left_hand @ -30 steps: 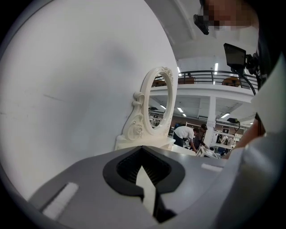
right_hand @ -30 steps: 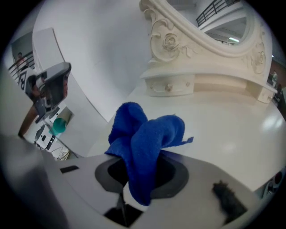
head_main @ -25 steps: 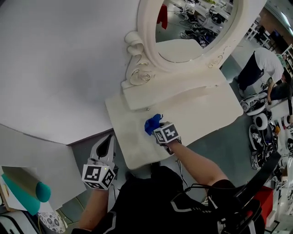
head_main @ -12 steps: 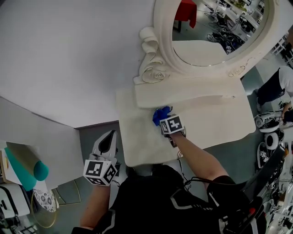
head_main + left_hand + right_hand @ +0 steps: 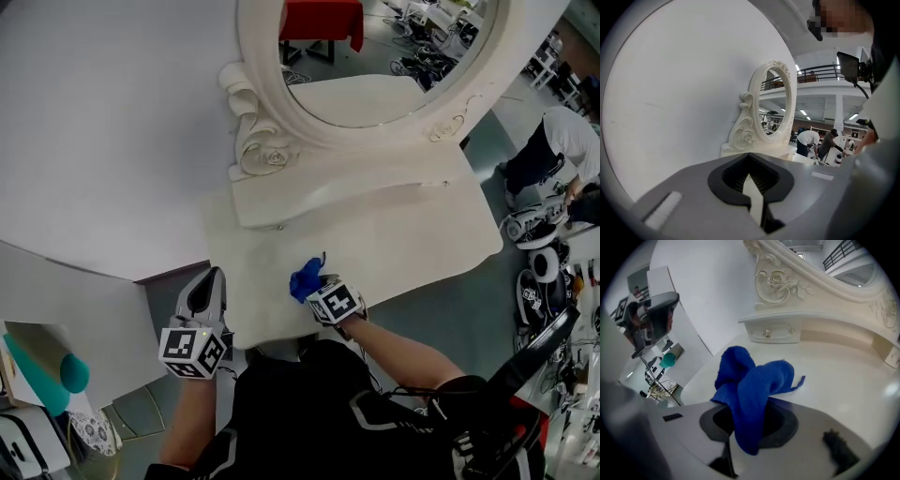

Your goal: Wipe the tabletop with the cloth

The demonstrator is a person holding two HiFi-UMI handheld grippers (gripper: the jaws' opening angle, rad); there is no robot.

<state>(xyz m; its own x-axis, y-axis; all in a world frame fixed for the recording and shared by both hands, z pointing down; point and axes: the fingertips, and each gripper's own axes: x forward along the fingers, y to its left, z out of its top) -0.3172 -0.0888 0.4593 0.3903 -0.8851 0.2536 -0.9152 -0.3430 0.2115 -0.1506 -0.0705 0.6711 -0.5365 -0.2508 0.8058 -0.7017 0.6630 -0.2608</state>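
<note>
Holding one cloth (image 5: pixel 304 277), right tongs (image 5: pixel 317 287), one tabletop (image 5: pixel 422 236)

I observed the right gripper (image 5: pixel 319 287) holding the blue cloth (image 5: pixel 304 278) on the tabletop (image 5: pixel 412 234) near its front edge.

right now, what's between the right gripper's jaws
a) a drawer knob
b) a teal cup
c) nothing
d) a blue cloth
D: the right gripper view shows the blue cloth pinched in the jaws of the right gripper, bunched up above the white tabletop.
</note>
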